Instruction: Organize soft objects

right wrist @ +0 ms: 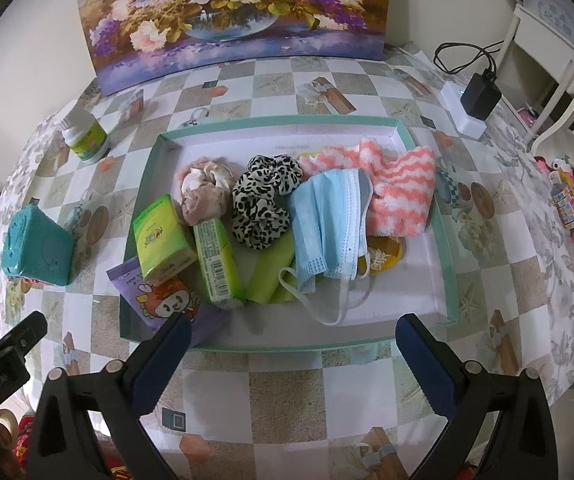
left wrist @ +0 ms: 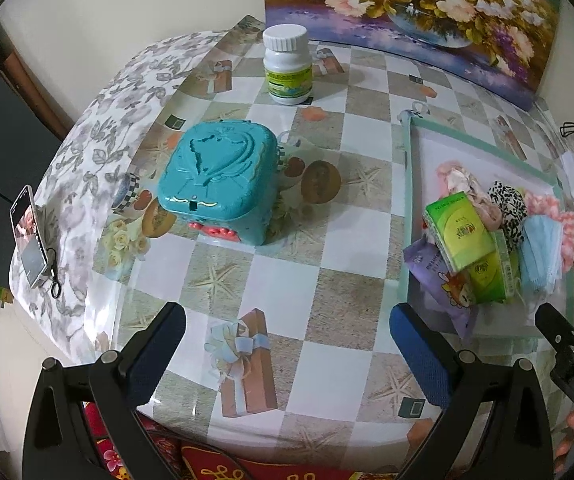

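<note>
A shallow green-rimmed tray (right wrist: 431, 224) (left wrist: 407, 208) lies on the checked table. It holds a pink scrunchie (right wrist: 203, 188), a leopard scrunchie (right wrist: 263, 204) (left wrist: 507, 204), blue face masks (right wrist: 327, 224) (left wrist: 541, 252), a pink-and-white fuzzy cloth (right wrist: 399, 192), green tissue packs (right wrist: 163, 240) (left wrist: 463, 236) and a purple wipes pack (right wrist: 159, 300) (left wrist: 443, 280). My right gripper (right wrist: 293, 340) hangs open just in front of the tray's near rim, holding nothing. My left gripper (left wrist: 287, 332) is open over bare table left of the tray.
A teal plastic box (left wrist: 217, 180) (right wrist: 37, 248) and a white pill bottle (left wrist: 287, 66) (right wrist: 85, 136) stand left of the tray. A flower painting (right wrist: 231, 12) leans at the back. A charger and power strip (right wrist: 471, 100) sit at the right, a phone (left wrist: 29, 236) at the left edge.
</note>
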Demonstrator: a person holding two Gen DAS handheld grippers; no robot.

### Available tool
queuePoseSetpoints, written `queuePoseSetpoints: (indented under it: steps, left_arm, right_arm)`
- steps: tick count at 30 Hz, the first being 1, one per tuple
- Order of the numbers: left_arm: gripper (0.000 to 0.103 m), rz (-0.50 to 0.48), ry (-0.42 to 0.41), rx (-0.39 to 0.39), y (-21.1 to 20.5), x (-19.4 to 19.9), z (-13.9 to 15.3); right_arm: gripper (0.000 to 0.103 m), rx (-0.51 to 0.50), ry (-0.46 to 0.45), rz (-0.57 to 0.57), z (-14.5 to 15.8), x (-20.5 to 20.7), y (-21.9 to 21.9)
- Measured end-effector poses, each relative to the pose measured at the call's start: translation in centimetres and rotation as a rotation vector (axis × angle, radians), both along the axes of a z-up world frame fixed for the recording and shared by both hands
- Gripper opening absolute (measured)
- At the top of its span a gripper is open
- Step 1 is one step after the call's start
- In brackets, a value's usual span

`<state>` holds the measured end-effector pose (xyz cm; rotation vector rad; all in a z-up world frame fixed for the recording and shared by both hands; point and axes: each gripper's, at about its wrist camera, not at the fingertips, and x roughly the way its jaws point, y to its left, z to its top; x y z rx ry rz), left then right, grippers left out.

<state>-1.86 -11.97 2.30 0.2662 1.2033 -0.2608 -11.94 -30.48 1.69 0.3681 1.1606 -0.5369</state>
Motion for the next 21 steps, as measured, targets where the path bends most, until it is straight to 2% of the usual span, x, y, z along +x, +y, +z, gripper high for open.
queuePoseSetpoints:
  steps: [21]
  left_arm:
    - [0.102, -0.042, 0.022, -0.031, -0.81, 0.26, 0.5]
  right_arm:
    - [0.103, -0.017, 0.017, 0.014, -0.35, 0.36, 0.04]
